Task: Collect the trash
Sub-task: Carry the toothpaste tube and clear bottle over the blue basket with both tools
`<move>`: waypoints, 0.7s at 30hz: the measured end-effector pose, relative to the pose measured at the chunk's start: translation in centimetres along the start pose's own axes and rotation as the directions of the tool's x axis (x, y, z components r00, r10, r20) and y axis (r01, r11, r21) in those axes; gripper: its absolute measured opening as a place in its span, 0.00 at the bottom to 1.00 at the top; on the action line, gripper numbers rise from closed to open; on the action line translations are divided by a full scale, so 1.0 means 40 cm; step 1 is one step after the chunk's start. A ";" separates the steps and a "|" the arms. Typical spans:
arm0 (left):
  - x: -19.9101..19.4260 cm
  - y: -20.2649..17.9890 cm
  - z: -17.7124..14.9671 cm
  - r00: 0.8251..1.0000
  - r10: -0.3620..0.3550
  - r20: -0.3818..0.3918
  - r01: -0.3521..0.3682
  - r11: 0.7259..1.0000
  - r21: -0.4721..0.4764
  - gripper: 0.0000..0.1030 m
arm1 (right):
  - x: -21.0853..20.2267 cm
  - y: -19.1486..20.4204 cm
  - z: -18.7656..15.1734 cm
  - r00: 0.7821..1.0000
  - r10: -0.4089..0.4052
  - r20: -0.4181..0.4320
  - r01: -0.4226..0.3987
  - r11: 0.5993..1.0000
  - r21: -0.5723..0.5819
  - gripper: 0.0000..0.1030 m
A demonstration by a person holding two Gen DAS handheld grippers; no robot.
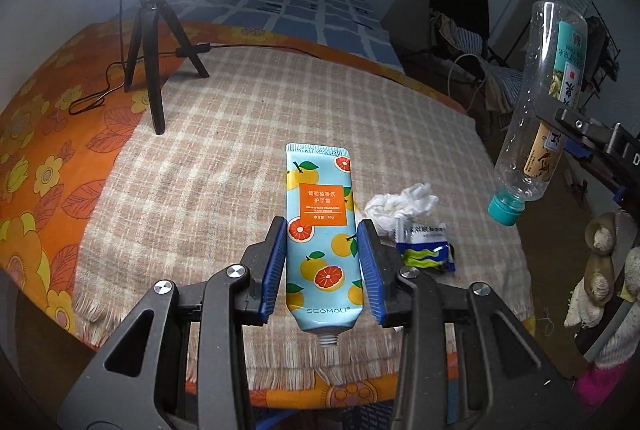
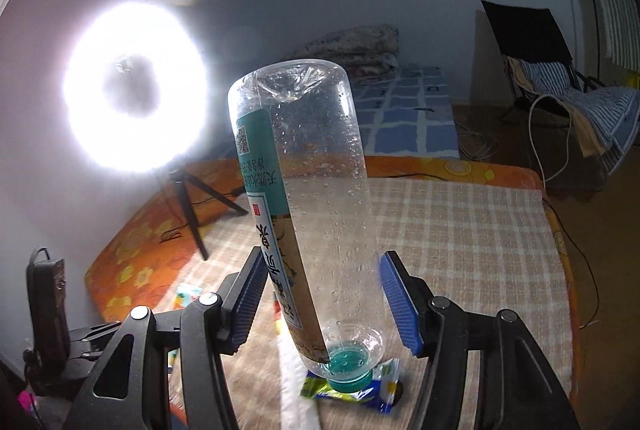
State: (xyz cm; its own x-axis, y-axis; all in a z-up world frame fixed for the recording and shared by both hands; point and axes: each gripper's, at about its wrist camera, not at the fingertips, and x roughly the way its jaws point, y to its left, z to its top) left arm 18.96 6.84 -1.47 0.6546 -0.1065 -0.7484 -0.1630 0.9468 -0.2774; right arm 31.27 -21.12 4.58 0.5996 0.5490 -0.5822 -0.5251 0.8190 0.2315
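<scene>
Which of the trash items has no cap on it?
The hand cream tube, held in the left tongs: its bare threaded neck points down. The clear bottle in the right tongs keeps its teal cap.

- Bed point(image 1: 80, 158) under an orange flowered sheet, a checked blanket point(image 1: 200, 190) over it.
- On the blanket: crumpled tissue point(image 1: 400, 206), snack wrapper point(image 1: 426, 246), tripod point(image 1: 154, 42).
</scene>
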 end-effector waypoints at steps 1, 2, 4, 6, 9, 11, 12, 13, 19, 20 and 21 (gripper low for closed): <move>-0.010 -0.006 -0.010 1.000 -0.005 0.000 0.005 1.000 0.006 0.35 | -0.010 0.003 -0.003 1.000 0.005 0.004 -0.005 1.000 -0.002 0.58; -0.010 -0.008 -0.013 1.000 -0.006 0.000 0.006 1.000 0.010 0.35 | -0.024 0.010 -0.009 1.000 0.010 0.007 -0.010 1.000 -0.005 0.58; -0.027 -0.016 -0.030 1.000 -0.010 0.007 0.010 1.000 0.022 0.35 | -0.042 0.020 -0.020 1.000 0.015 0.008 -0.015 1.000 -0.013 0.58; -0.047 -0.022 -0.048 1.000 -0.016 0.014 0.015 0.999 0.032 0.35 | -0.060 0.028 -0.032 1.000 0.018 0.009 -0.018 1.000 -0.024 0.58; -0.077 -0.029 -0.076 0.999 -0.026 0.024 0.025 0.999 0.040 0.35 | -0.092 0.046 -0.059 0.999 0.032 0.005 -0.032 0.999 -0.026 0.58; -0.095 -0.033 -0.096 0.999 -0.026 0.030 0.024 0.999 0.048 0.35 | -0.114 0.059 -0.080 0.999 0.045 0.002 -0.045 0.999 -0.028 0.58; -0.106 -0.035 -0.110 0.999 -0.025 0.033 0.023 0.998 0.055 0.35 | -0.123 0.065 -0.089 0.999 0.049 0.001 -0.049 0.998 -0.030 0.58; -0.113 -0.036 -0.120 0.999 -0.024 0.034 0.022 0.998 0.060 0.35 | -0.133 0.071 -0.099 0.999 0.053 0.000 -0.053 0.998 -0.031 0.58; -0.154 -0.030 -0.205 0.999 -0.024 0.027 0.022 0.997 0.075 0.35 | -0.192 0.111 -0.184 0.996 0.087 -0.024 -0.088 0.995 -0.036 0.58; -0.158 -0.029 -0.215 0.999 -0.024 0.025 0.022 0.997 0.075 0.35 | -0.200 0.117 -0.195 0.996 0.091 -0.027 -0.092 0.995 -0.037 0.58; -0.164 -0.026 -0.232 0.999 -0.026 0.021 0.024 0.997 0.074 0.35 | -0.208 0.124 -0.212 0.995 0.094 -0.032 -0.095 0.995 -0.038 0.58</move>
State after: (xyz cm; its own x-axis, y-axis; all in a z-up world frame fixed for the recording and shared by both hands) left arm 7.99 3.74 -1.88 0.6739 -0.1246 -0.7283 -0.0921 0.9638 -0.2502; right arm 18.55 -23.07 3.97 0.5278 0.6182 -0.5825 -0.6026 0.7558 0.2562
